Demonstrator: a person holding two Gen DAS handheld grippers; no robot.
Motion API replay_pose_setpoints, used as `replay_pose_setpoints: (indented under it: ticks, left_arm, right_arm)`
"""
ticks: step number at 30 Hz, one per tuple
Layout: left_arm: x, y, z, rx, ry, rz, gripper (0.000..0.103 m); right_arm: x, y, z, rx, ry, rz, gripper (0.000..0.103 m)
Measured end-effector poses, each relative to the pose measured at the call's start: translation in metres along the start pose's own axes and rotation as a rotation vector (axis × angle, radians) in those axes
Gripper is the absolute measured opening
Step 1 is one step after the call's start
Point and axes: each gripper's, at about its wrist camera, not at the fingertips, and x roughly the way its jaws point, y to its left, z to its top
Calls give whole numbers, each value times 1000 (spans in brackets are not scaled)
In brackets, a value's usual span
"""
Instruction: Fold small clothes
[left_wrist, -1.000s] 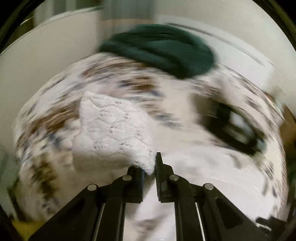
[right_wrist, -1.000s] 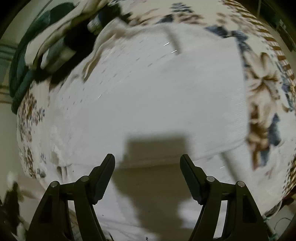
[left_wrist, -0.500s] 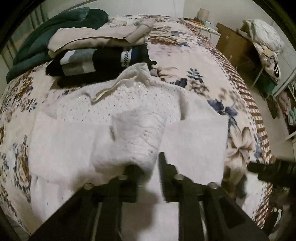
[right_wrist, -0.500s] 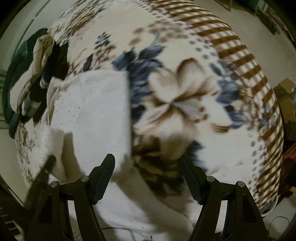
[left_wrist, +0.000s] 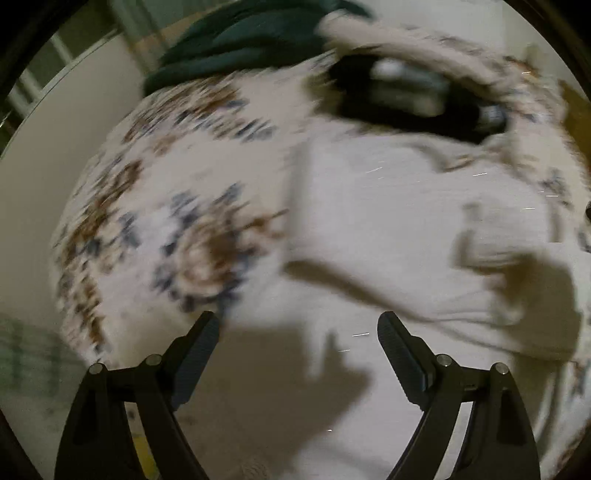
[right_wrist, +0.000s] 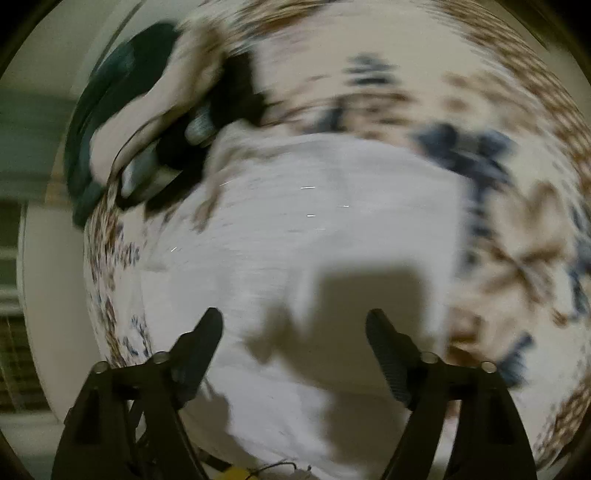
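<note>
A white knit garment (left_wrist: 399, 236) lies spread on the floral bedspread (left_wrist: 177, 221); both views are motion-blurred. It fills the middle of the right wrist view (right_wrist: 303, 236), partly folded. My left gripper (left_wrist: 298, 328) is open and empty, hovering above the garment's left edge. My right gripper (right_wrist: 294, 325) is open and empty above the garment's near part. Shadows of the grippers fall on the cloth.
A pile of folded clothes, black, grey and beige (left_wrist: 417, 96), lies at the far end of the bed, also in the right wrist view (right_wrist: 177, 122). A dark green blanket (left_wrist: 243, 37) lies behind it. The bed's left edge drops to a pale floor (left_wrist: 44, 155).
My left gripper let go of the white sleeve and opened wide. It swung left, over the garment's left edge. My right gripper moved back over the garment, still open.
</note>
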Motion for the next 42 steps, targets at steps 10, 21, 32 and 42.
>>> replay_pose_setpoints:
  ticks: [10, 21, 32, 42]
  left_arm:
    - [23, 40, 16, -86, 13, 14, 87]
    - [55, 51, 88, -108, -34, -68, 87]
    - [141, 5, 130, 79, 114, -179, 87]
    - [119, 24, 127, 12, 61, -369, 11]
  right_arm:
    - [94, 89, -16, -386, -11, -378, 15]
    - [-8, -59, -38, 120, -49, -232, 63]
    - [5, -83, -22, 416, -121, 21, 71]
    - [-11, -67, -25, 254, -143, -130, 8]
